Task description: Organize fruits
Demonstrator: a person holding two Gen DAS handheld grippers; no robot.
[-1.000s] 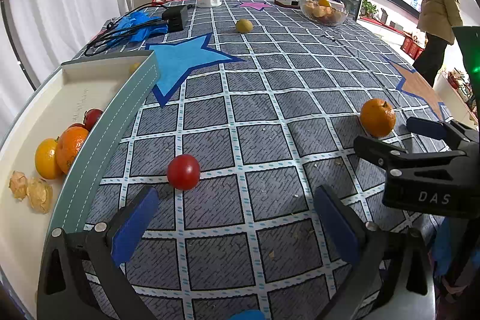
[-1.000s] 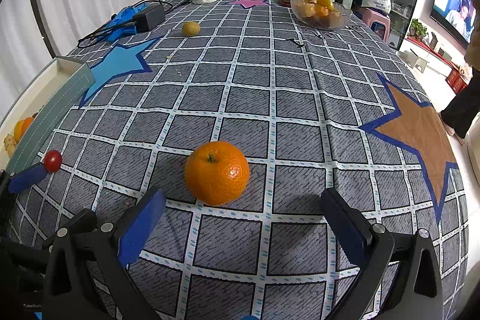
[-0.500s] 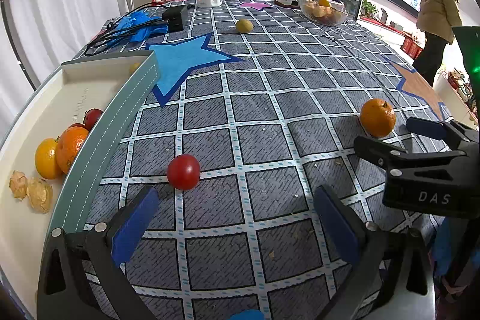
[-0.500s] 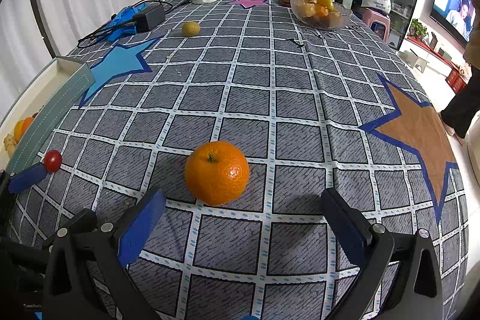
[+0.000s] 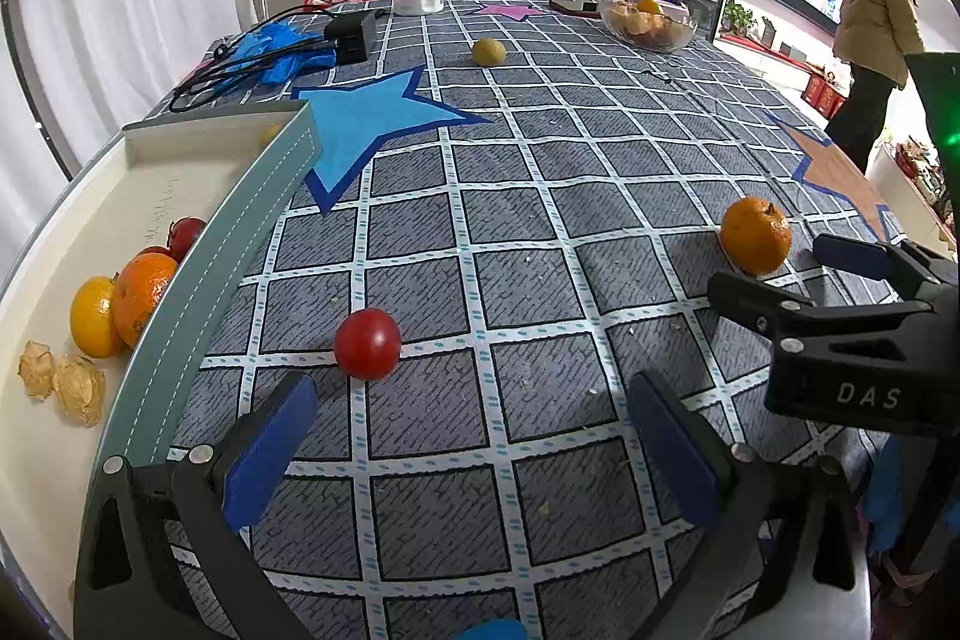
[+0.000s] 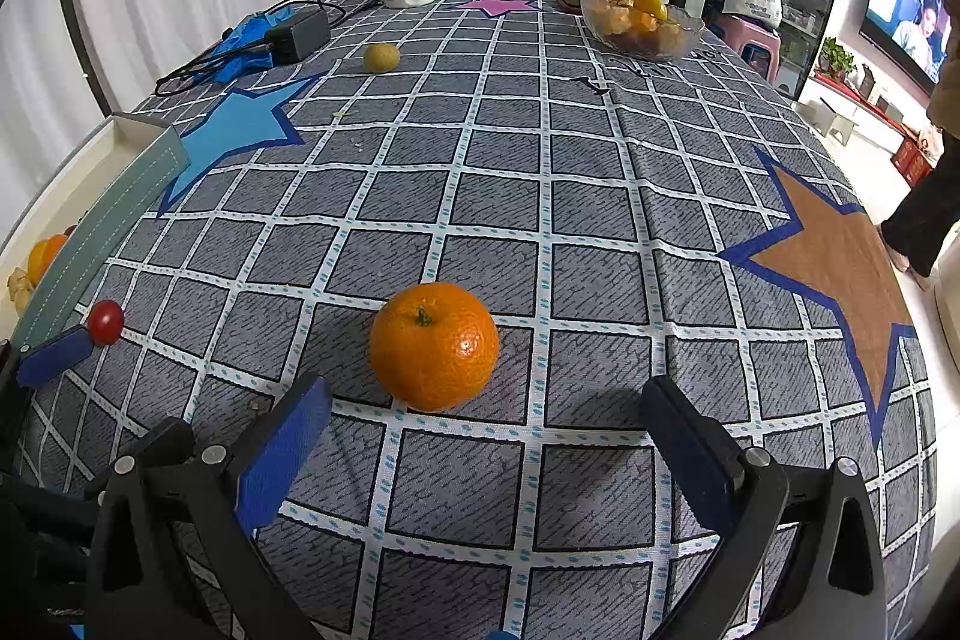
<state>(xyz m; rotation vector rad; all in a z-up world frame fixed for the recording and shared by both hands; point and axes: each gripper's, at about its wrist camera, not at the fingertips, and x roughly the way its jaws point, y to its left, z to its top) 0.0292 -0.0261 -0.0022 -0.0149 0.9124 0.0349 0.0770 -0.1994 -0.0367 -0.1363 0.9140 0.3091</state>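
- Orange (image 6: 433, 345) sits on the bench's checked cloth near the edge closest to the person, straight ahead of the right hand-held gripper (image 6: 480, 445) and just beyond its fingertips, a shade toward the left finger. It is round, so no long axis matters; stem up.
- Right hand-held gripper is spread wide, holding nothing, with the gap wider than the orange. A straight push forward should, I judge, bring the fruit between the pads.
- Tomato (image 5: 367, 343) lies just ahead of the left hand-held gripper (image 5: 468, 442), which is likewise spread and empty. The tomato is off-centre, close to the left finger (image 5: 267, 445), so that gripper would need to shift leftward first.
- Each fruit is nearer its own side's gripper; the two are well apart.
- Tray (image 5: 204, 280) runs along the bench's left edge, beside the tomato, holding an orange, a yellow fruit, tomatoes and two husked berries.
- Farther off: a small yellow-green fruit (image 6: 381, 57) toward the far edge, and a glass bowl (image 6: 641, 23) of fruit near the far right corner.
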